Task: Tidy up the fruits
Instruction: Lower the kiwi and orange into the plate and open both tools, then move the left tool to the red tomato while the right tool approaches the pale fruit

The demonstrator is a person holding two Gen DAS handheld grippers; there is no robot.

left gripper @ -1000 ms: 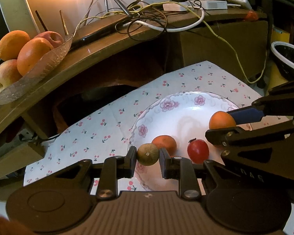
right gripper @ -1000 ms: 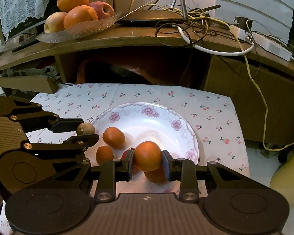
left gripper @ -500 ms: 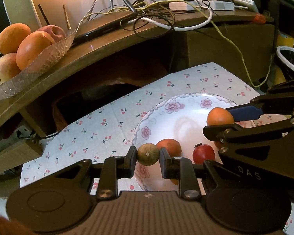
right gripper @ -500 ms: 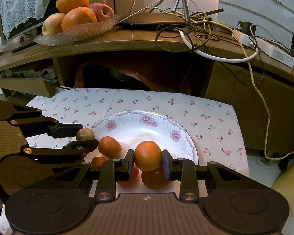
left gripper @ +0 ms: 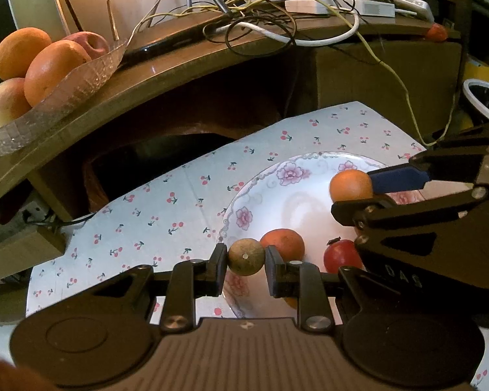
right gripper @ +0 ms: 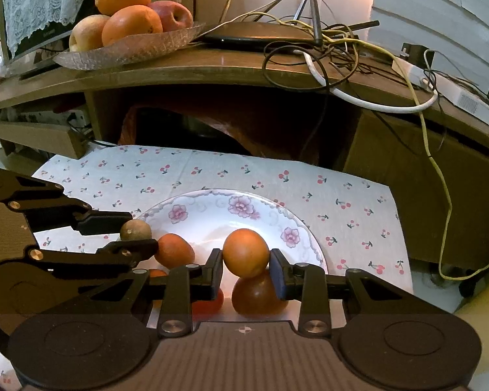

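Two grippers are in view, each pinching one fruit. The left gripper [left gripper: 246, 260] is closed on a small brown-green fruit [left gripper: 246, 257], held over the near-left rim of the floral plate [right gripper: 304, 228]. The right gripper [right gripper: 246, 265] is closed on an orange fruit [right gripper: 246, 252], held above the plate's near part. Three fruits can be counted lying on the plate: an orange one [right gripper: 174, 250] at the left, a darker orange one [right gripper: 257, 295] directly under the held fruit, and a red one [left gripper: 342, 255] with a dark stem; a further orange patch by the left gripper cannot be identified. The glass dish [right gripper: 130, 50] on the wooden shelf [right gripper: 212, 68] carries four fruits: two oranges and two apples. Compared with one second ago, both grippers sit higher above the plate with their grips unchanged. The plate's far half and the cherry-print cloth [right gripper: 212, 169] beyond it are free; the shelf edge overhangs the cloth's far side, with tangled cables [right gripper: 326, 52] on top to the right of the dish.
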